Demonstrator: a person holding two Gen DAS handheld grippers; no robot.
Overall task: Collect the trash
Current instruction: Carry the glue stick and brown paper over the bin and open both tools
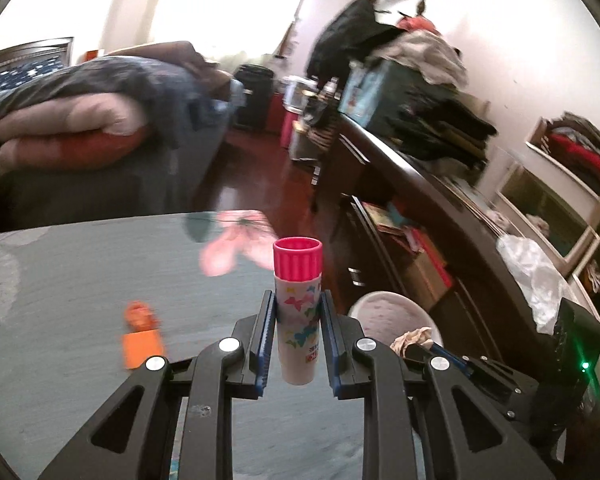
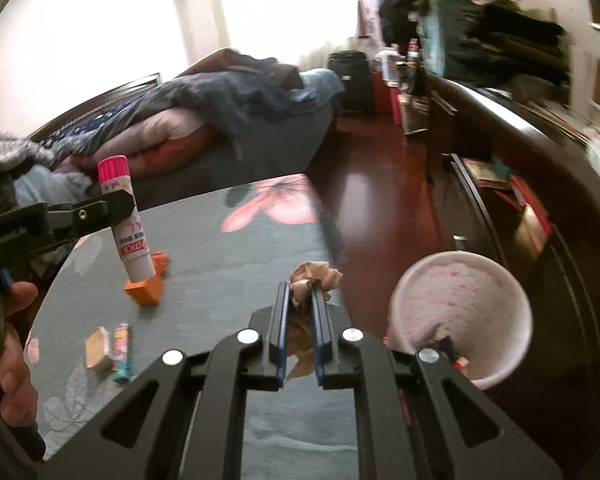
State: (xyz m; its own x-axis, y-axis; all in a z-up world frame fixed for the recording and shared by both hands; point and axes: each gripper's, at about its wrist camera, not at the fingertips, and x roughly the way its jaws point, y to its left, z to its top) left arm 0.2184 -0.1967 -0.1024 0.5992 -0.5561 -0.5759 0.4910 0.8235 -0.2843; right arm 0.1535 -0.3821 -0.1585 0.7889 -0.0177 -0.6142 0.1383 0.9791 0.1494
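Observation:
A glue stick (image 1: 298, 264) with a pink cap and a butterfly print stands upright between the fingers of my left gripper (image 1: 297, 300), which is shut on it above the floral-cloth table (image 1: 80, 280). The right wrist view has the same glue stick (image 2: 130, 240) at the left, clamped in the left gripper (image 2: 118, 200). My right gripper (image 2: 300, 292) is shut on a crumpled brown paper wad (image 2: 316, 274) near the table's right edge. That wad (image 1: 414, 338) also shows at the left wrist view's lower right. A white round bin (image 2: 460, 312) sits below and to the right of the wad.
An orange piece (image 2: 146, 288) lies on the table under the glue stick, with a small tan block (image 2: 98, 350) and a colourful wrapper (image 2: 122, 352) nearer. A hand (image 2: 12, 340) grips the left tool. A bed (image 1: 80, 120) lies beyond, a dark cluttered dresser (image 1: 440, 200) at right.

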